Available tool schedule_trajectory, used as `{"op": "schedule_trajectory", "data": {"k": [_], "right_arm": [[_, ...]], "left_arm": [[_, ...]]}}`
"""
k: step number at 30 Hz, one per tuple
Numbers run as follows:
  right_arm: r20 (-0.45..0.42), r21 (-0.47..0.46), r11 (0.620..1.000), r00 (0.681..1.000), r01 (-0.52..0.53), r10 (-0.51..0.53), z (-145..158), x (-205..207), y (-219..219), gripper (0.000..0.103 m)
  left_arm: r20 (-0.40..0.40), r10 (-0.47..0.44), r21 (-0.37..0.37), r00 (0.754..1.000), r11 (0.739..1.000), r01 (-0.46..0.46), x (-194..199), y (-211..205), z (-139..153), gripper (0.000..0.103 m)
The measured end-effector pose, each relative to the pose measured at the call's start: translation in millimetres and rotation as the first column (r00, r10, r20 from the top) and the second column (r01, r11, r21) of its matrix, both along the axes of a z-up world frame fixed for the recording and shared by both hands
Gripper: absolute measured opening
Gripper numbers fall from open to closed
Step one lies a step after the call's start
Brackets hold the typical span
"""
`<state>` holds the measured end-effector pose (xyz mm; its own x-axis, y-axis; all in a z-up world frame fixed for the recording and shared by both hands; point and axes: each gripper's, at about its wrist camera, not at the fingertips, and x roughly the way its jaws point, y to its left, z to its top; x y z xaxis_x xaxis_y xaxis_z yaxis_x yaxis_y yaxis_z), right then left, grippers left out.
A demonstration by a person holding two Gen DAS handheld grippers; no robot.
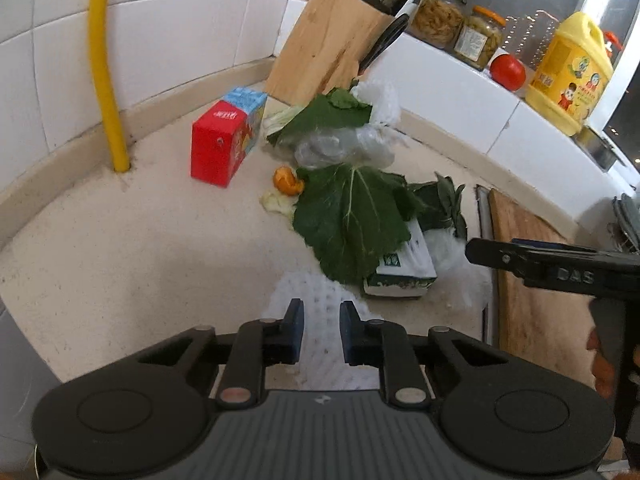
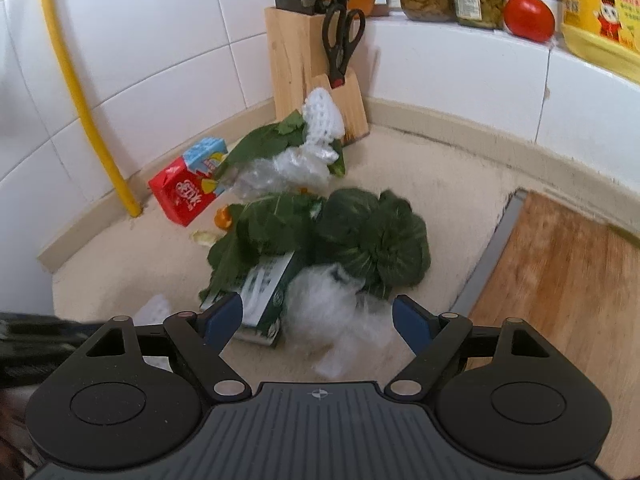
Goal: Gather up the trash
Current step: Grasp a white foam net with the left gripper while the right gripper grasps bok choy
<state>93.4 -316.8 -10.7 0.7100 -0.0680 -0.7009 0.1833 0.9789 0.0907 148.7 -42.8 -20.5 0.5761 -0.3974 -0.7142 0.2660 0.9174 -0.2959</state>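
- Left gripper (image 1: 322,330): jaws narrow, a gap visible between the blue pads (image 1: 297,330). White foam fruit net (image 1: 316,304) lies on the counter directly between and beneath the pads; whether the pads press on it, cannot tell.
- Right gripper (image 2: 318,320): jaws wide apart, nothing clamped. Crumpled clear plastic wrap (image 2: 324,312) sits in the gap between the fingers, pads apart from it.
- Trash pile on the beige counter (image 1: 120,260), near the corner: large green leaf (image 1: 352,224) draped over a small green-and-white carton (image 1: 404,272); darker leaves (image 2: 376,236) just beside it.
- Orange peel (image 1: 286,180) and a pale vegetable scrap (image 1: 276,204) beside the large leaf.
- Red-and-blue drink carton (image 1: 224,140) stands near the wall, next to a yellow pipe (image 1: 102,64).
- Further back: another leaf, clear plastic bag (image 1: 336,144) and a second foam net (image 2: 322,118), against the wooden knife block (image 1: 332,44).
- Ledge: two jars, tomato (image 1: 507,72), yellow bottle (image 1: 568,76).
- Wooden cutting board (image 2: 560,280) at right of the pile.
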Motion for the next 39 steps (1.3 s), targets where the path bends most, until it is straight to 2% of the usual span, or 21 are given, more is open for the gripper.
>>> {"op": "schedule_trajectory", "data": {"k": [2,4,9,13,15,17,18,19,22,28,32,35,39], "right_arm": [[0.003,-0.016,1.000,1.000,0.014,-0.014,1.2,4.4,-3.2,0.087],[0.007,-0.014,1.000,1.000,0.026,-0.026,2.5,7.6,-7.7,0.087],[0.012,-0.027,0.999,1.000,0.020,-0.020,3.9,12.3,-8.5,0.090],[0.005,-0.017,1.000,1.000,0.017,-0.017,0.4,16.6,-8.6,0.090],[0.001,-0.014,1.000,1.000,0.010,-0.010,-1.5,17.6,-7.9,0.090],[0.001,-0.012,1.000,1.000,0.004,-0.004,-2.7,17.7,-8.0,0.090],[0.002,-0.013,1.000,1.000,0.003,-0.003,-3.2,17.8,-8.7,0.090],[0.004,-0.016,1.000,1.000,0.005,-0.005,-3.5,17.9,-9.7,0.090],[0.013,-0.035,0.999,1.000,0.008,-0.007,-3.4,16.7,-12.9,0.090],[0.024,-0.069,0.998,1.000,-0.010,0.012,1.6,24.8,-15.3,0.088],[0.025,-0.075,0.997,1.000,0.012,-0.011,0.2,37.3,-22.2,0.090],[0.019,-0.073,0.997,1.000,0.018,-0.017,-5.3,49.8,-29.0,0.092],[-0.026,-0.067,0.997,0.999,0.024,-0.025,-19.0,66.1,-36.7,0.095]], "left_arm": [[-0.022,0.014,-0.023,1.000,1.000,-0.015,2.4,3.3,-0.8,0.030],[-0.040,0.029,-0.047,0.999,0.998,-0.031,3.9,5.3,-4.6,0.065],[-0.075,0.059,-0.052,0.995,0.997,-0.063,7.1,-2.7,-17.6,0.078],[-0.104,0.084,-0.013,0.991,0.996,-0.086,19.0,-17.7,-34.1,0.078],[-0.074,0.075,0.029,0.994,0.997,-0.073,16.9,-27.1,-36.5,0.075],[-0.064,0.050,0.043,0.997,0.998,-0.047,15.1,-31.5,-37.0,0.060],[-0.067,0.041,0.041,0.997,0.998,-0.039,15.0,-31.2,-36.4,0.040],[-0.079,0.031,0.031,0.996,0.999,-0.028,15.5,-29.6,-36.0,0.026],[-0.067,0.019,0.010,0.998,1.000,-0.019,11.7,-22.2,-27.5,0.017],[0.008,0.061,-0.046,0.998,0.997,-0.061,8.0,-3.4,-3.3,0.017],[0.010,0.072,-0.021,0.997,0.997,-0.072,11.3,-0.5,-7.8,0.019],[-0.016,0.077,-0.023,0.997,0.997,-0.077,16.4,-1.2,-16.4,0.029],[-0.035,0.072,0.001,0.997,0.997,-0.072,18.4,-5.6,-22.8,0.056]]}}
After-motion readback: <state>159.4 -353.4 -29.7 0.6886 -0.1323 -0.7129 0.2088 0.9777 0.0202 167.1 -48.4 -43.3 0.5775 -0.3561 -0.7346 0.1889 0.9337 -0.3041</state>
